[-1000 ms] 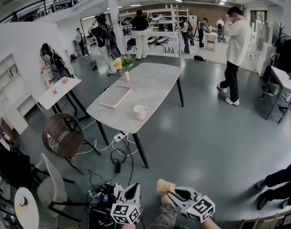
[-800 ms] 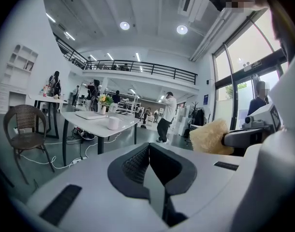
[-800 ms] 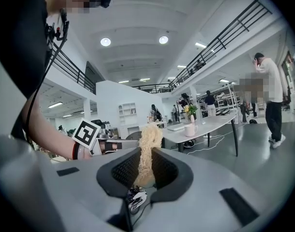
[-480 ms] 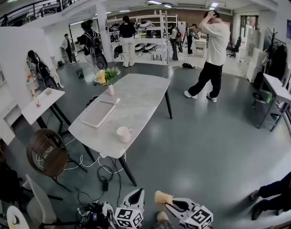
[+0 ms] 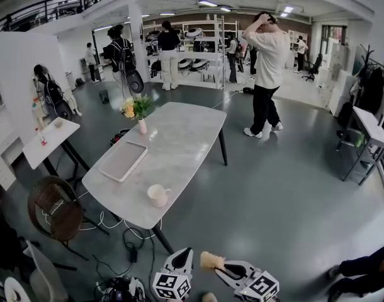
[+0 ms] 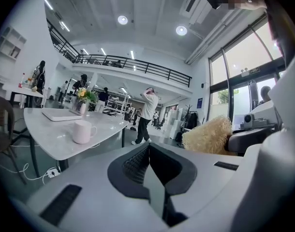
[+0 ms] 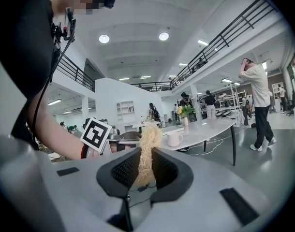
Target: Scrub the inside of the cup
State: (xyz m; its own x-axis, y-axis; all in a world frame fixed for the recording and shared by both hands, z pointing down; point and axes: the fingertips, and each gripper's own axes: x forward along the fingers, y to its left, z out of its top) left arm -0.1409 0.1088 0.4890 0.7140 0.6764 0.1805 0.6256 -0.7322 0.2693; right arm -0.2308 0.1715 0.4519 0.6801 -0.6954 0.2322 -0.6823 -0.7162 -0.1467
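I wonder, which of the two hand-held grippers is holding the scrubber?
The right hand-held gripper: its jaws clamp the fibrous tan scrubber; the left hand-held gripper is shut and empty.

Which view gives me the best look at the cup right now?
The left gripper view: the cup stands largest there, side-on, handle clear, nothing covering it. The head view shows it small, from above, near the table's end. The right gripper view shows it tiny, beside the scrubber.

One cup (image 5: 157,195); one brush (image 5: 211,260); one tray (image 5: 123,161); one vase (image 5: 142,127)
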